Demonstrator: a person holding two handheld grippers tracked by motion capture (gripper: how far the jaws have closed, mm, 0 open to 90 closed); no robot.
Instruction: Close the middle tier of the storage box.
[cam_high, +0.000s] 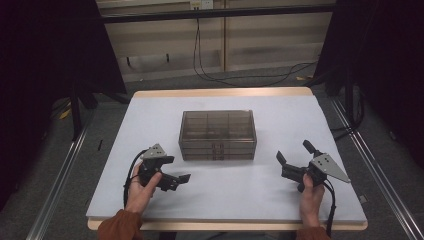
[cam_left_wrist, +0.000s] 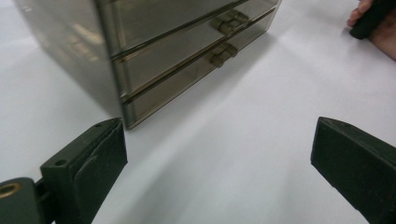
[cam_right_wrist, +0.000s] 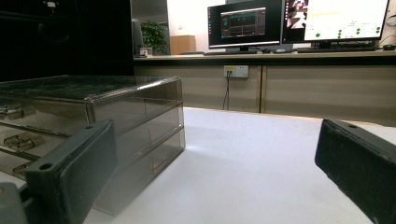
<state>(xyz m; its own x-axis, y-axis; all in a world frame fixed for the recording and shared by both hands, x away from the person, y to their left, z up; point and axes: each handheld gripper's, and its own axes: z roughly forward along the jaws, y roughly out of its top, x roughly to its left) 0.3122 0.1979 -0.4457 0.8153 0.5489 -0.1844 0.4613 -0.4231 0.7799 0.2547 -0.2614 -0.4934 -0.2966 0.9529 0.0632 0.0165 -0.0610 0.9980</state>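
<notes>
Tabletop (cam_high: 250, 190), white and wood-edged, bears a smoky drawer box (cam_high: 217, 135); left hand-held gripper (cam_high: 181, 179) and right hand-held gripper (cam_high: 295, 156) gape wide.

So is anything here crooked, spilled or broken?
Nothing stands out. The smoky drawer box sits square on the white table with its drawers shut. The left gripper and right gripper are both open with nothing in them, either side of it.

Right gripper (cam_right_wrist: 210, 172) at table level, its black jaws spread wide with nothing between them. A smoky clear drawer box (cam_right_wrist: 93, 135) sits on the white table (cam_right_wrist: 243, 168) behind the left jaw; monitors (cam_right_wrist: 299, 23) glow on a desk beyond.
</notes>
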